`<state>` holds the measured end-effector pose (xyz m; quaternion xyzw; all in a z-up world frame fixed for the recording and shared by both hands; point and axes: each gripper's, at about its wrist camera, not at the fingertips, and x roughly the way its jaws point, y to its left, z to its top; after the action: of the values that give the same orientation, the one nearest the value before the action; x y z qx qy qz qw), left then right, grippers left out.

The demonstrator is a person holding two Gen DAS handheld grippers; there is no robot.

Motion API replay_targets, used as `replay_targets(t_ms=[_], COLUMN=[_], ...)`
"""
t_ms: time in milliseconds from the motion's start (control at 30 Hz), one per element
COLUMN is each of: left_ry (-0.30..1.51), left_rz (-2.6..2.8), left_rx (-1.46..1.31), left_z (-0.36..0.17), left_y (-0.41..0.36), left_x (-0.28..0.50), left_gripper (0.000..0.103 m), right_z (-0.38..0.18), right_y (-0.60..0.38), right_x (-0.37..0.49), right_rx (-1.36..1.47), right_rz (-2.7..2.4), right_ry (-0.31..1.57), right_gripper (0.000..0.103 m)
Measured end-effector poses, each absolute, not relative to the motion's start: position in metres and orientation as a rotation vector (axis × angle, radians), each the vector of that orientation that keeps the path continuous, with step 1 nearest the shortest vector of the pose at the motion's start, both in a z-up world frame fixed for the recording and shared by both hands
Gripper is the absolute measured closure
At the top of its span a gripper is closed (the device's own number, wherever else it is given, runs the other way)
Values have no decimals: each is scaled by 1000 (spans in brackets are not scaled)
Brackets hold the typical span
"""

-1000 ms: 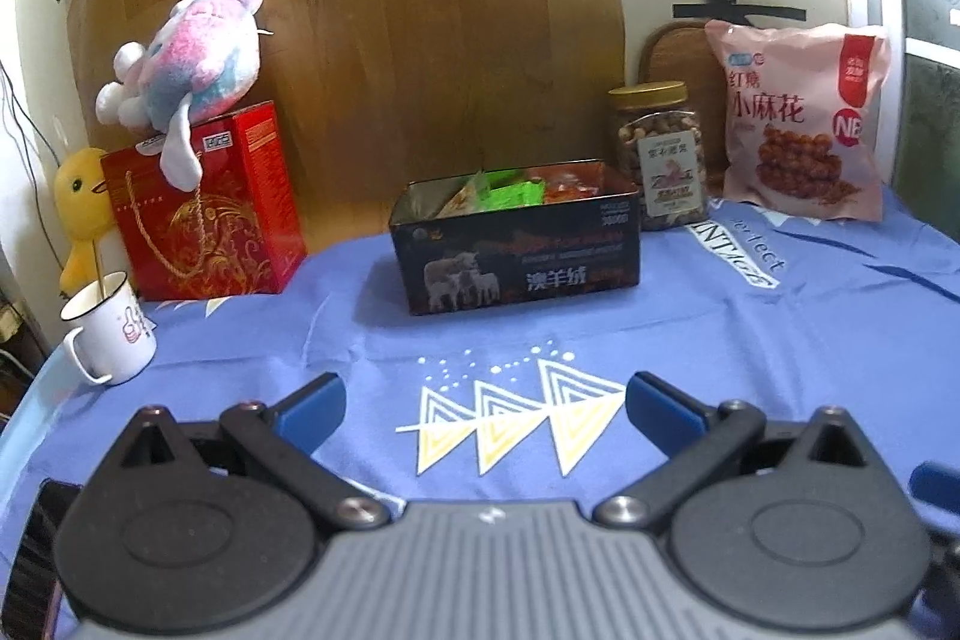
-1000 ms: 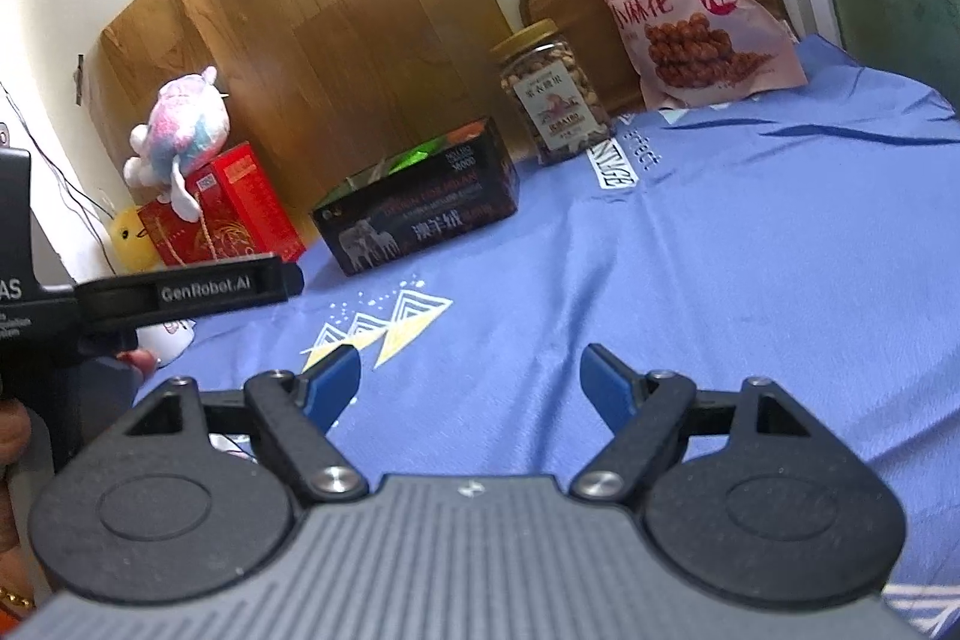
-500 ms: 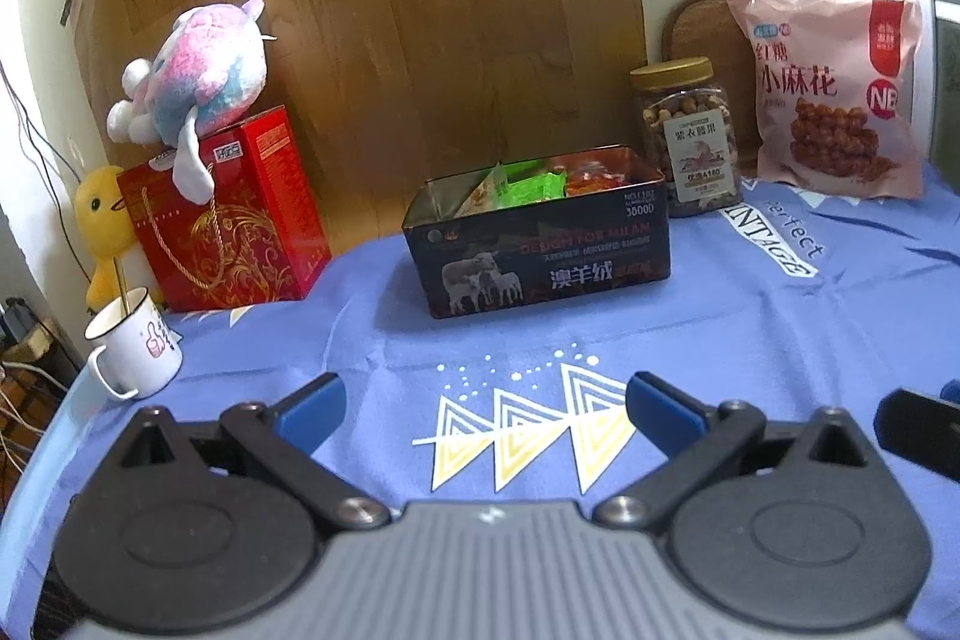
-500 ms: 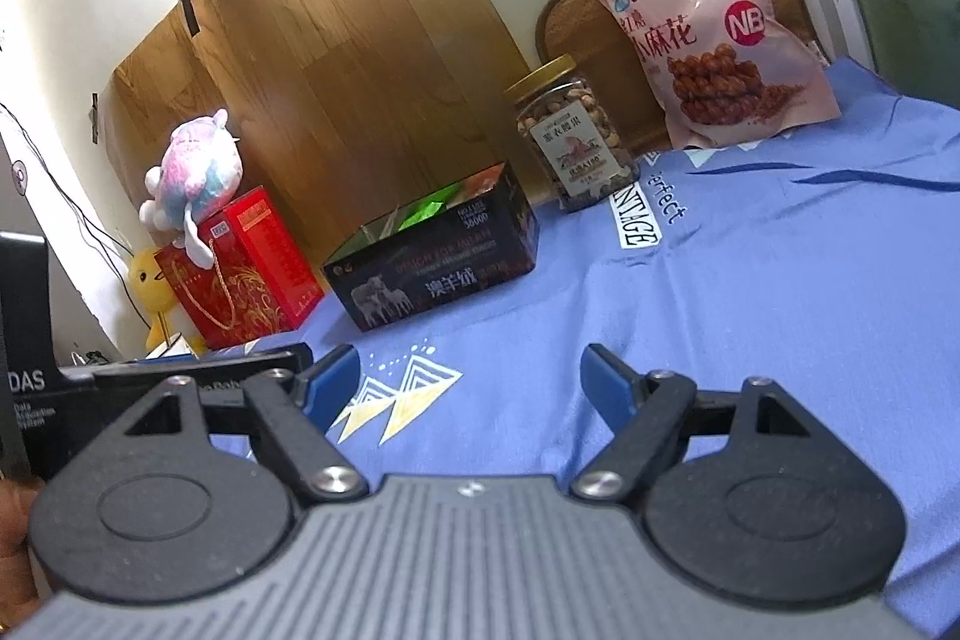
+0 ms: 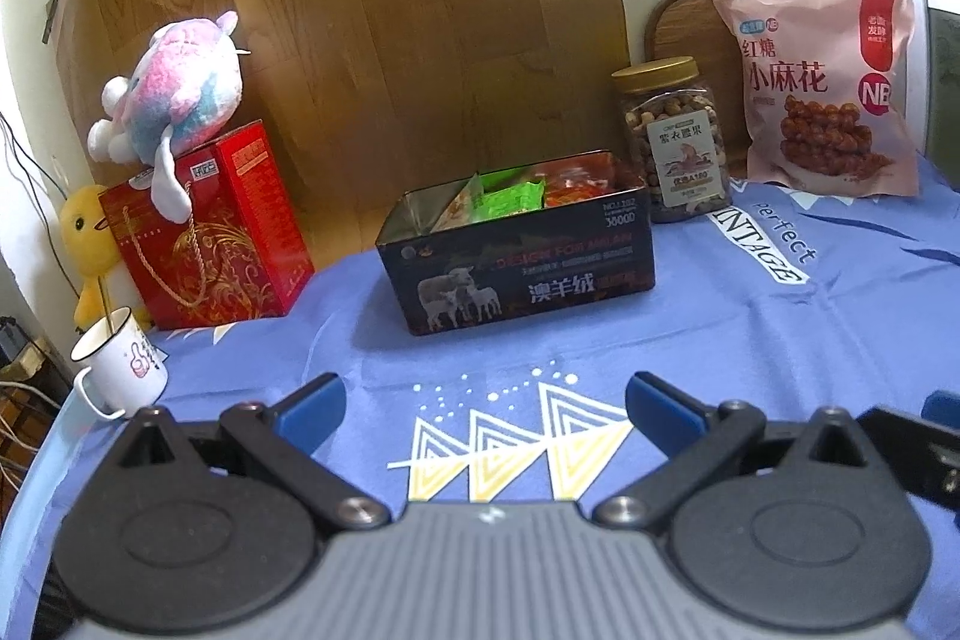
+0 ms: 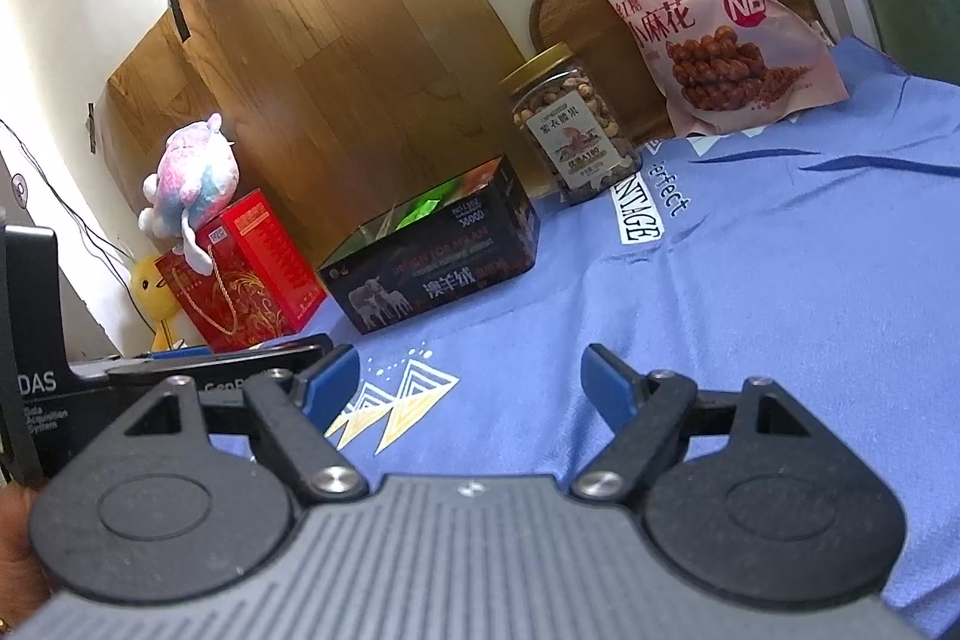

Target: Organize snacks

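Currently approach step: left gripper [image 5: 483,403] and right gripper [image 6: 471,379] both wide, empty; next, reach far toward nut jar [image 5: 675,139] beside tin [image 5: 522,274].

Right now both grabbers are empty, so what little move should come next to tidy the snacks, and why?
Probably bring the right gripper forward toward the nut jar. Both it and the left gripper are open, holding nothing, low over the blue cloth. The jar and pink snack bag stand outside the black tin, which already holds packets.
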<state>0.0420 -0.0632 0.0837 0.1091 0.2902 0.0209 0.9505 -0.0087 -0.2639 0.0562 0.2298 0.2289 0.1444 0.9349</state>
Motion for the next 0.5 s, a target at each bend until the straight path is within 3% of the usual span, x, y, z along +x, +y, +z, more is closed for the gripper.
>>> replay_targets(t_ms=[500], left_ry=[626], left_rz=[38], left_rx=[156], left_z=[73], left_y=[-41], left_x=[51], left_gripper=[0], right_z=[51], right_y=[-250], right_x=[-3], right_rx=[441], right_rz=[308], right_ry=[493], right_gripper=[20])
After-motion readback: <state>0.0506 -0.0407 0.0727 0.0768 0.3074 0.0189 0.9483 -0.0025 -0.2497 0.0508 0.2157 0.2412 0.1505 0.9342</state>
